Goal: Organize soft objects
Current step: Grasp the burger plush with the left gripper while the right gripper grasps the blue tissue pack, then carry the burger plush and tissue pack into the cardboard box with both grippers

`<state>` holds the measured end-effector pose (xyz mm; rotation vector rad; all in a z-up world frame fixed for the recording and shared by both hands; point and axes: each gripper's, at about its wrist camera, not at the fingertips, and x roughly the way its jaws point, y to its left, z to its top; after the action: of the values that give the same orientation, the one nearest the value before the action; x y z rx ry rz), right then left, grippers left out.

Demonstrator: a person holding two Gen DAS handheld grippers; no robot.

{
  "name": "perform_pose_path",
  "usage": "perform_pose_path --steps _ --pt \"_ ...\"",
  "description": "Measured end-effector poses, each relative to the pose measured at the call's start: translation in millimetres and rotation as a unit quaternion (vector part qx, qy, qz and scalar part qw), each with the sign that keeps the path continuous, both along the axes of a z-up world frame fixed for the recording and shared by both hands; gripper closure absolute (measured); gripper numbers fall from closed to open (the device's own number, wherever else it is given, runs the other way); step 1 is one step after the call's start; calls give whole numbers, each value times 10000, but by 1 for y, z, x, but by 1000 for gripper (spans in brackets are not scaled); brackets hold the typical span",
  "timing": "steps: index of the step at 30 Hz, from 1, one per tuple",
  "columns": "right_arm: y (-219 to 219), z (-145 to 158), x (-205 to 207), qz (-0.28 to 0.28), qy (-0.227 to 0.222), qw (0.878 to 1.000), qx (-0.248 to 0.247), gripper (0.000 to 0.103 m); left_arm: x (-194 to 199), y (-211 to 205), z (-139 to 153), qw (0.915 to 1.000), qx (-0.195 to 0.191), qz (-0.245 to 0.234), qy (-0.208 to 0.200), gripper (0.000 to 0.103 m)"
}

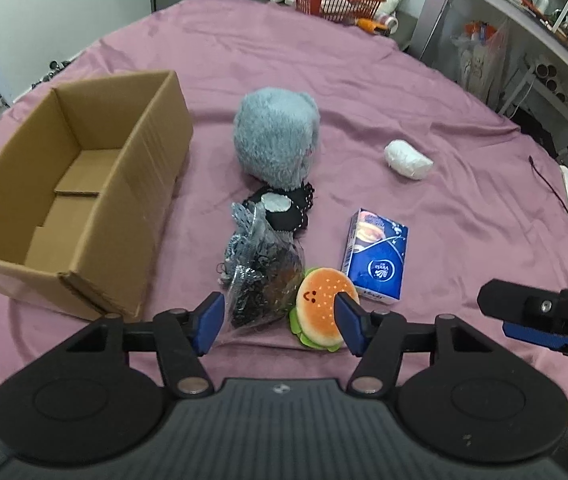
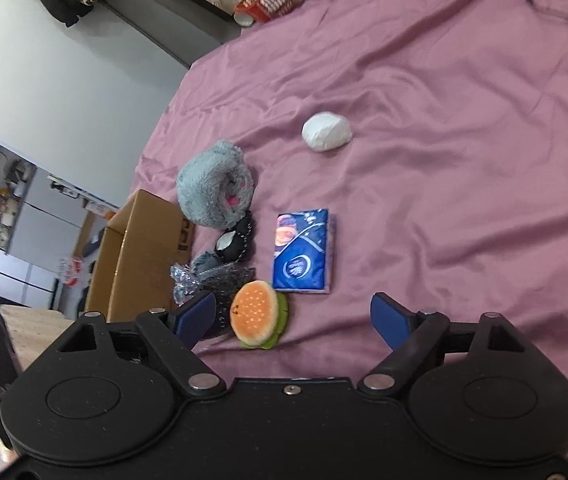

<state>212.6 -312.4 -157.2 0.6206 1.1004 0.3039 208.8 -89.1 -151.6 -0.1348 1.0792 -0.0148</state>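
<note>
I had the left gripper (image 1: 280, 320) held low over the mauve bedsheet (image 1: 423, 92), its blue-padded jaws spread wide with nothing between them, the clear crinkled plastic bag of dark odds and ends (image 1: 262, 276) and the round orange plush hamburger (image 1: 321, 312) lying just ahead of the fingertips. My right gripper (image 2: 293, 322) hovered close by, rolled to one side, jaws likewise wide apart and empty, the hamburger toy just inside its left finger. The open brown cardboard box (image 1: 84, 204) sat left of the pile, its long axis running away from me. Beyond the bag lay a small black pouch (image 1: 284, 210), touching a fluffy grey-blue plush (image 1: 276, 142). The blue rectangular tissue pack (image 1: 375, 256) lay flat beside the hamburger, pointing lengthwise away; a white crumpled wad (image 1: 407, 159) sat well apart.
</note>
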Motion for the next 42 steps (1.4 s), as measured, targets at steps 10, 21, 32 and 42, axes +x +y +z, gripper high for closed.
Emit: perform_pose_path --steps 10,21,32,42 --pt "-5 -28 24 -340 313 9988 129 20 6 -9 -23 9981 -612 67 101 43" --pt "9 -49 46 -248 509 9984 -45 30 13 -18 -55 9964 -788 275 146 49" --pt "24 -70 60 -85 574 9982 -119 31 17 -6 -65 9903 -1177 713 177 66" --pt "26 -79 62 -155 464 9988 -22 64 8 -1 -61 9906 -1169 699 129 67"
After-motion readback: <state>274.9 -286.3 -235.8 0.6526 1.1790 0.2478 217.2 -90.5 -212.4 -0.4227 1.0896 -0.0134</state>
